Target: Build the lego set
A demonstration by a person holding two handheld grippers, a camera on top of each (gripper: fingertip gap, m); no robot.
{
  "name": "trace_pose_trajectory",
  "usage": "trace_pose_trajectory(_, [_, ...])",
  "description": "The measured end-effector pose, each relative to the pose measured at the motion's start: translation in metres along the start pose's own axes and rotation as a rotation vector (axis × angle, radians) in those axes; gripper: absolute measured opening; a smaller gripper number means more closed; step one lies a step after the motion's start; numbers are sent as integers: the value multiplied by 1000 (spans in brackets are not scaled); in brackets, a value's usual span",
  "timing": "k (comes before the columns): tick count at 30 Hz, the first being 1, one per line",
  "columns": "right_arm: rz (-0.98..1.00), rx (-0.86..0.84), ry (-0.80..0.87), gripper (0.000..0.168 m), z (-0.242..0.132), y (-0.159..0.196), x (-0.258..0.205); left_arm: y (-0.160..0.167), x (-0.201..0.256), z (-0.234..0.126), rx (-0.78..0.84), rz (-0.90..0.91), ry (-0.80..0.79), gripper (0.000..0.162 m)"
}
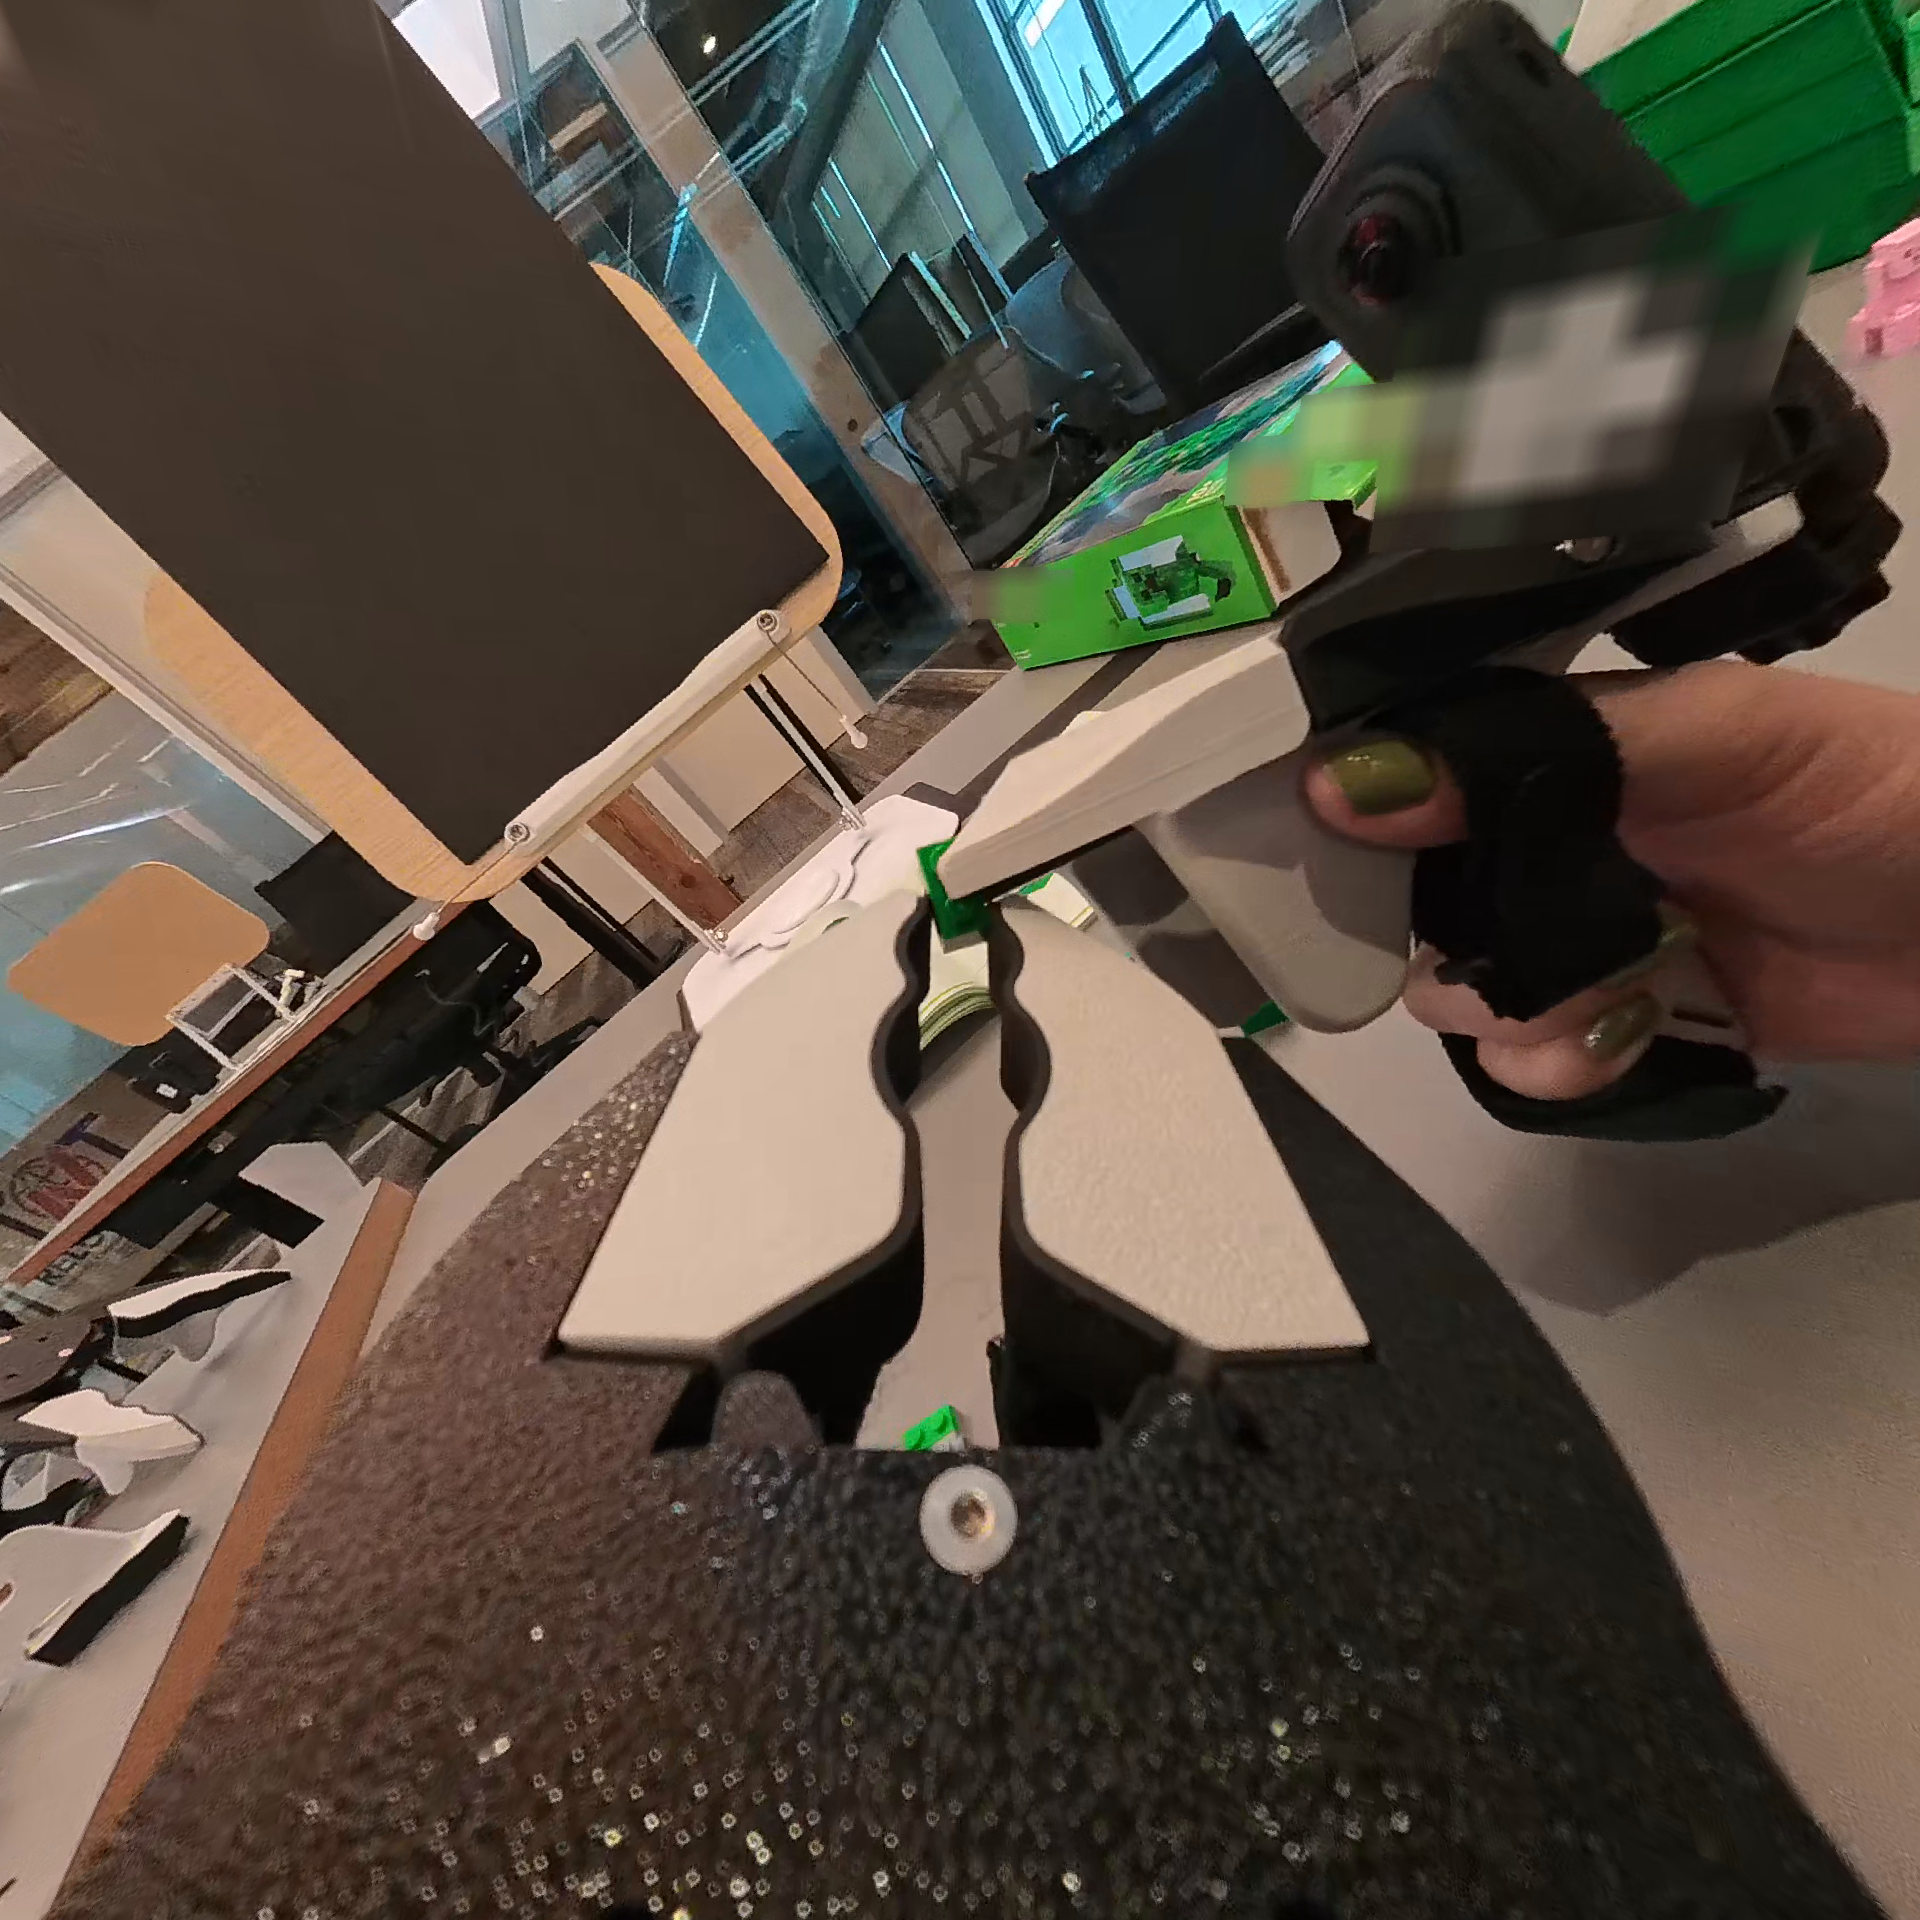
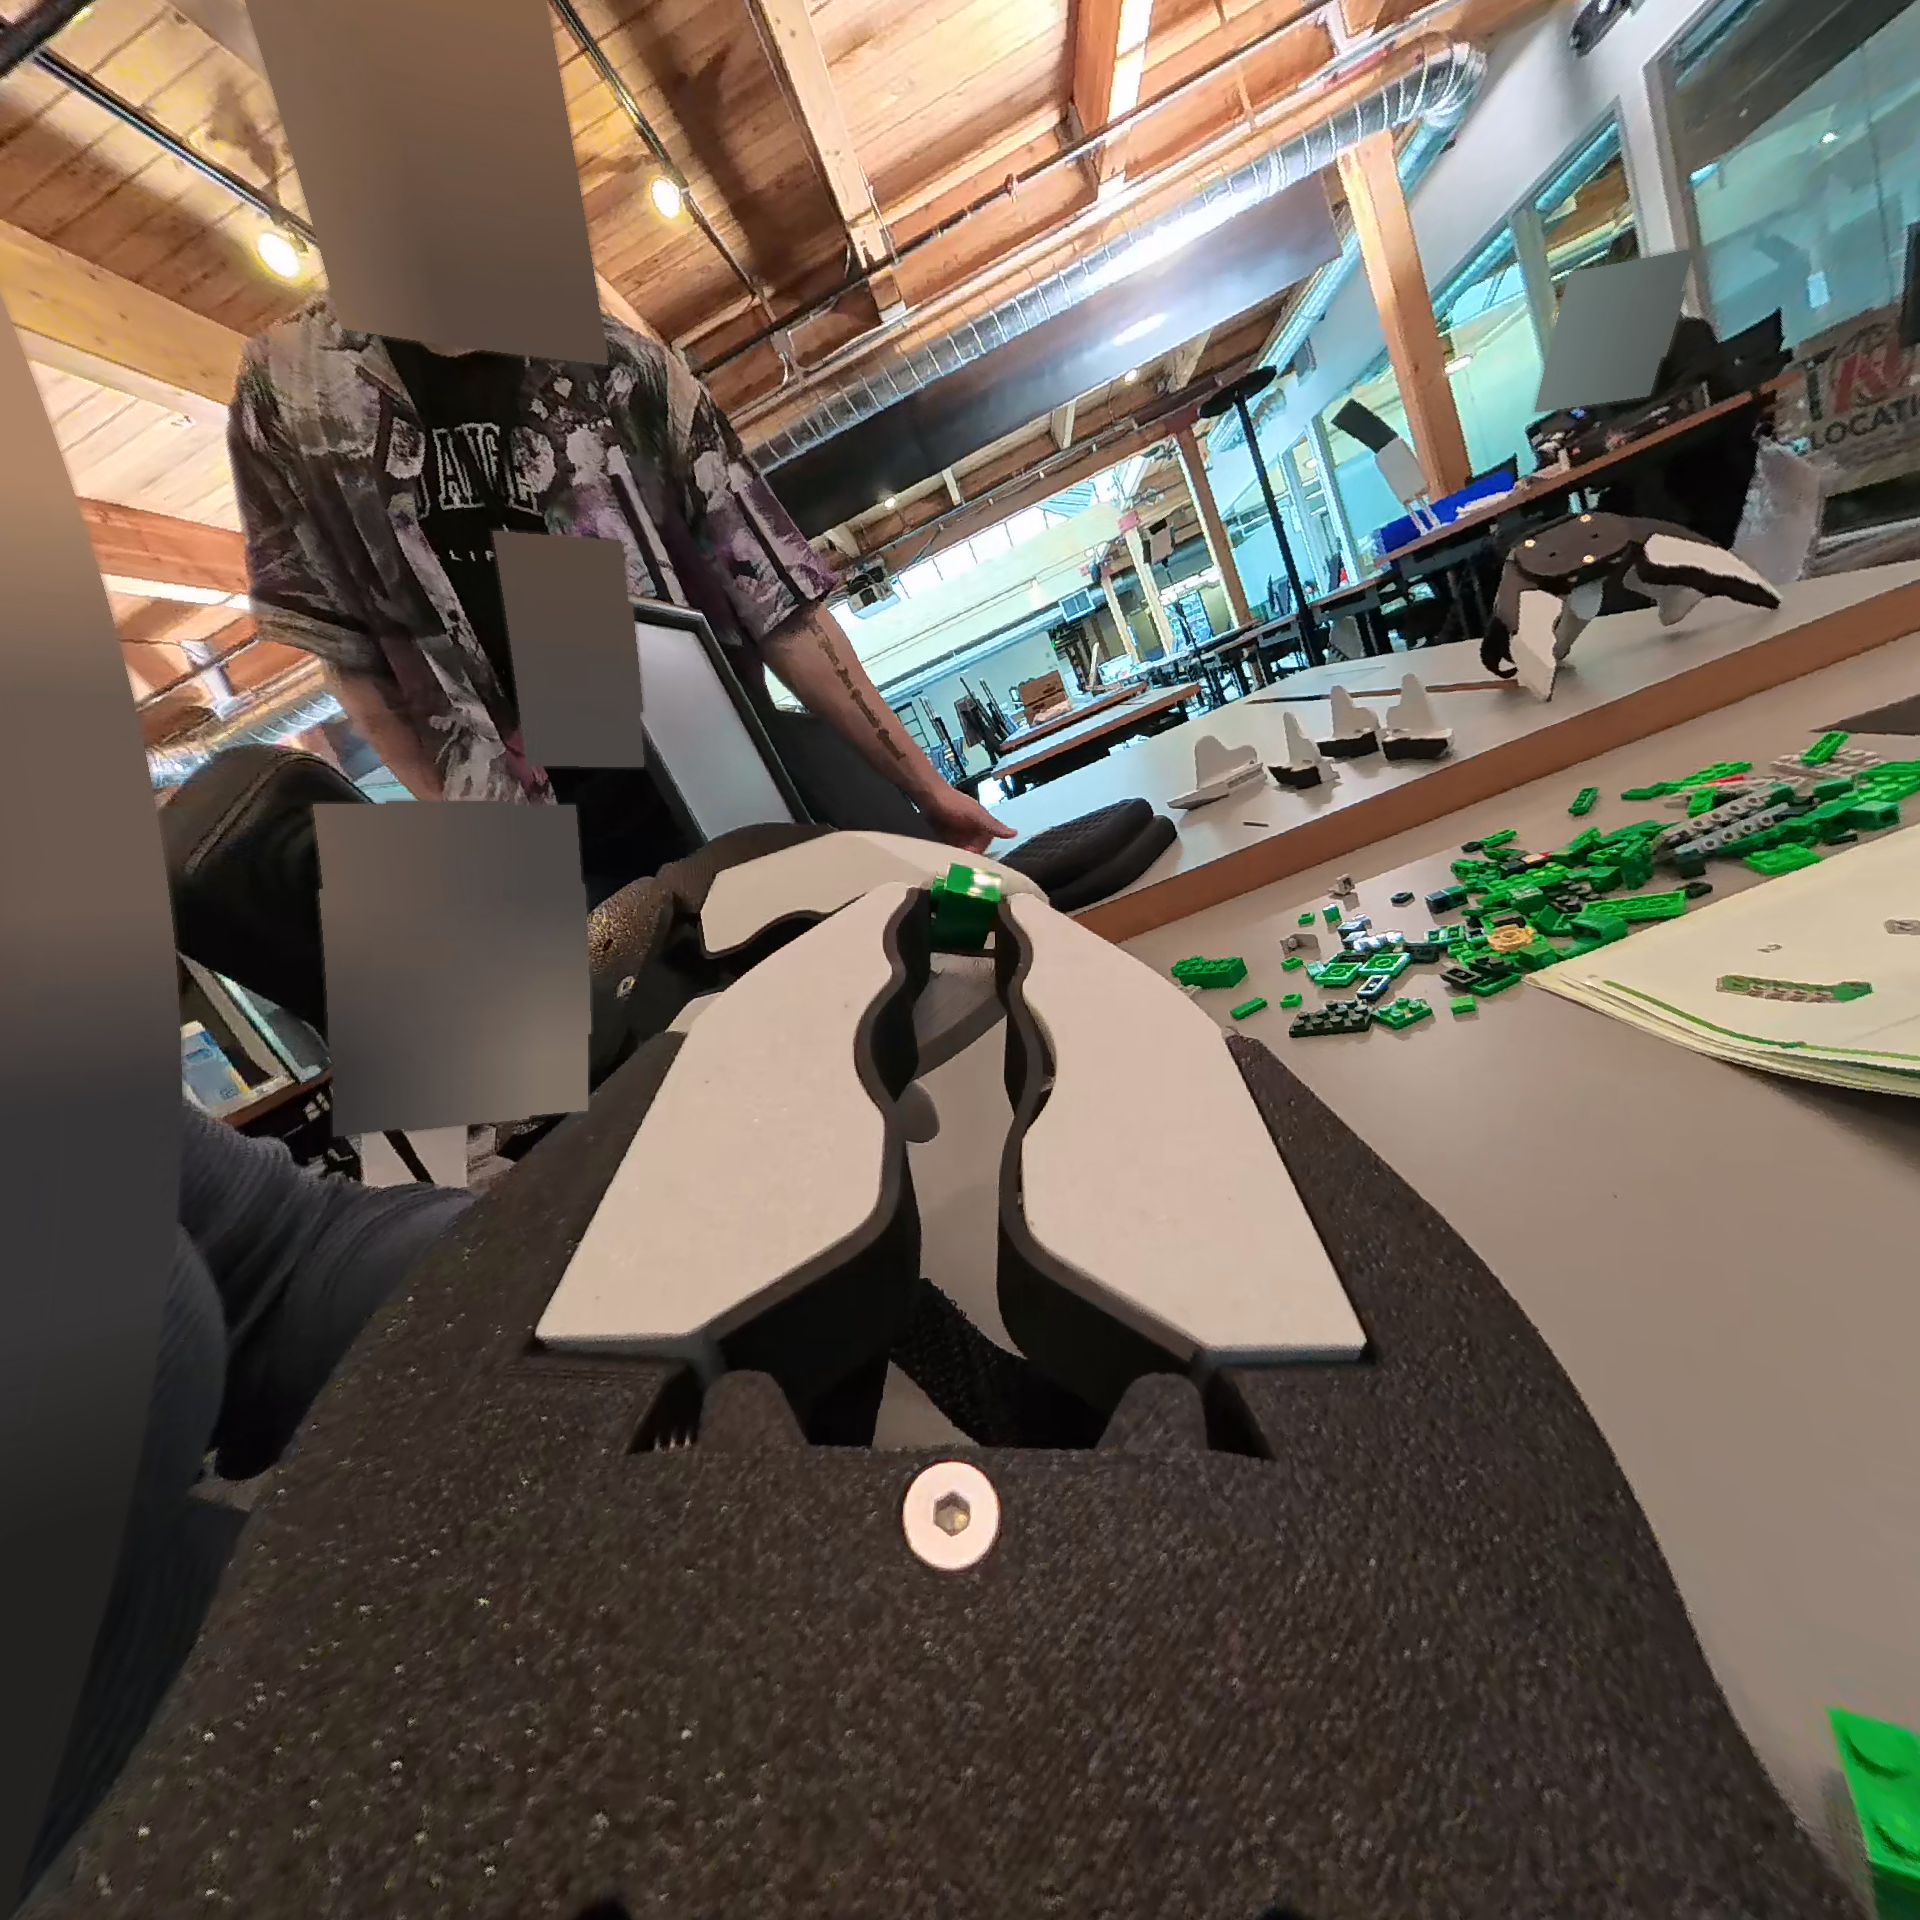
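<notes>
My left gripper [image 1: 956, 930] is shut on a small green lego piece [image 1: 948, 902] at its tips, held above the grey table [image 1: 1558, 1195]. My right gripper [image 1: 966, 864], held by a hand, comes in from the right and meets the same spot. In the right wrist view my right gripper [image 2: 956, 920] is shut on a green lego piece [image 2: 961, 899], and the left gripper's fingers [image 2: 810, 873] lie just behind it. I cannot tell whether the two grippers hold one piece or two joined pieces.
A pile of loose green and grey bricks [image 2: 1558, 894] and an open instruction booklet [image 2: 1766, 997] lie to the right. A green lego box [image 1: 1143, 582] sits farther back. A loose green brick [image 1: 935, 1429] lies below. Spare gripper fingers [image 2: 1351, 738] and a person [image 2: 468, 520] are beyond. Only a small space, under 4 cm, lies between the two pairs of fingers.
</notes>
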State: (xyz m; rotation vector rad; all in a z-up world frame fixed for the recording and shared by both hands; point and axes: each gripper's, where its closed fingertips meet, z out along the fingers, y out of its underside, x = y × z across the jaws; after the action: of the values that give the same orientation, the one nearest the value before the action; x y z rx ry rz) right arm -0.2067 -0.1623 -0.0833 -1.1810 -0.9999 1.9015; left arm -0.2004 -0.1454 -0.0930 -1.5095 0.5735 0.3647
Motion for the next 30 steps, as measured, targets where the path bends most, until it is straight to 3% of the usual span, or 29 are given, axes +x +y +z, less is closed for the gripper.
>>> trace_pose_trajectory(30, [-45, -10, 28, 13, -1, 2, 2, 3, 0, 0, 6, -44, 11, 8])
